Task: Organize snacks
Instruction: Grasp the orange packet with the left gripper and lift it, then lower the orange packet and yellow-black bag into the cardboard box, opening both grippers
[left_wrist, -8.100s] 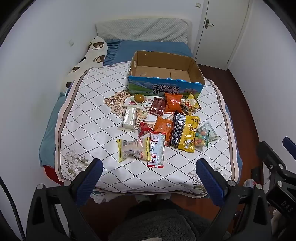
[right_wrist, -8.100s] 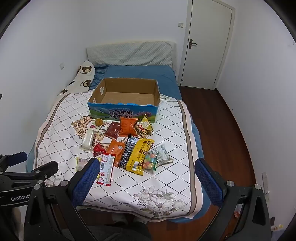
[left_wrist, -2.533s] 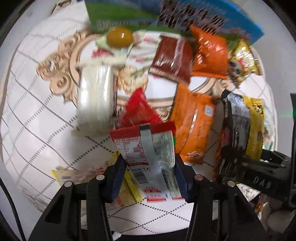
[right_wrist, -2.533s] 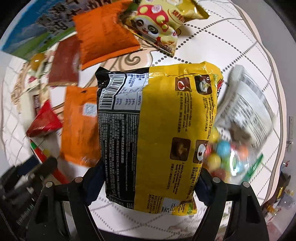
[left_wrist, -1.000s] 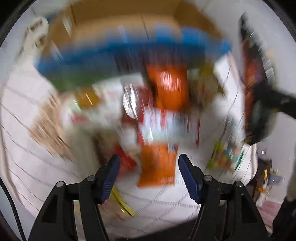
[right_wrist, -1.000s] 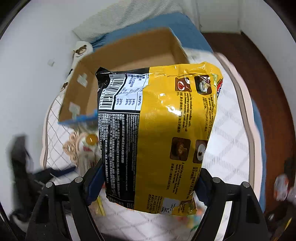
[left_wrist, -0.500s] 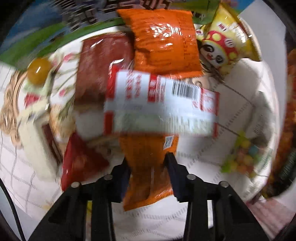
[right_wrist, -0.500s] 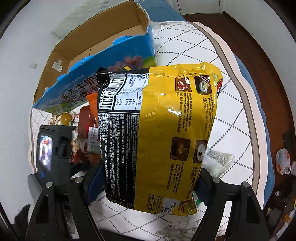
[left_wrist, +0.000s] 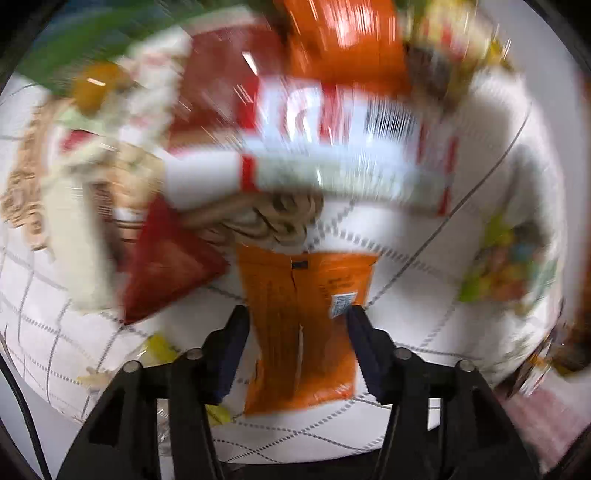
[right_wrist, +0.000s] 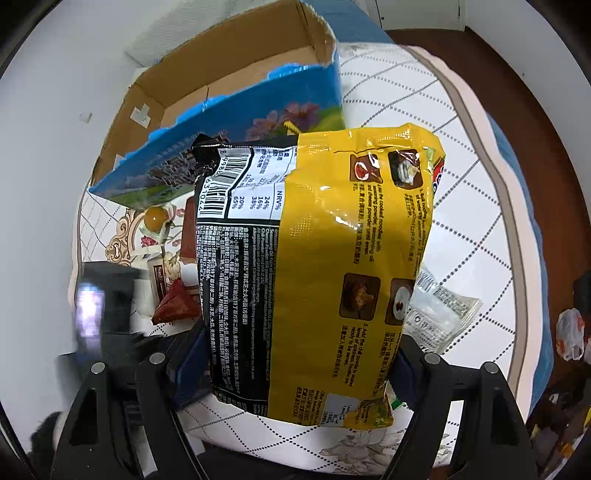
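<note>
A bed (right_wrist: 461, 122) with a white diamond-quilted cover fills both views. In the right wrist view an open cardboard box (right_wrist: 236, 110) with a blue printed front sits in the upper left of the frame; the part of its floor that shows is bare, so the sorting looks barely begun, with nearly all the snacks not yet in it. Largest of these is a yellow and black noodle bag (right_wrist: 317, 273), filling the middle of that frame and pinched between the fingers of the right tool (right_wrist: 295, 358). Its back carries a barcode, an "NRV%" table, cooking steps in English and Chinese, and small dish photos. A clear wrapper (right_wrist: 439, 306) lies at the lower right. The left wrist view is heavily motion-blurred. At lower centre an orange packet (left_wrist: 306, 325) sits between the fingers of the left tool (left_wrist: 295, 332), which appear to press its edges. Above it a red and white packet (left_wrist: 332, 140) with a barcode lies crosswise; its writing is unreadable. Around it lie another orange bag (left_wrist: 343, 40), a dark red pouch (left_wrist: 218, 77), a small red packet (left_wrist: 166, 258), a bag of coloured sweets (left_wrist: 506, 262) at right, and a small orange ball (left_wrist: 96, 85) at upper left.
</note>
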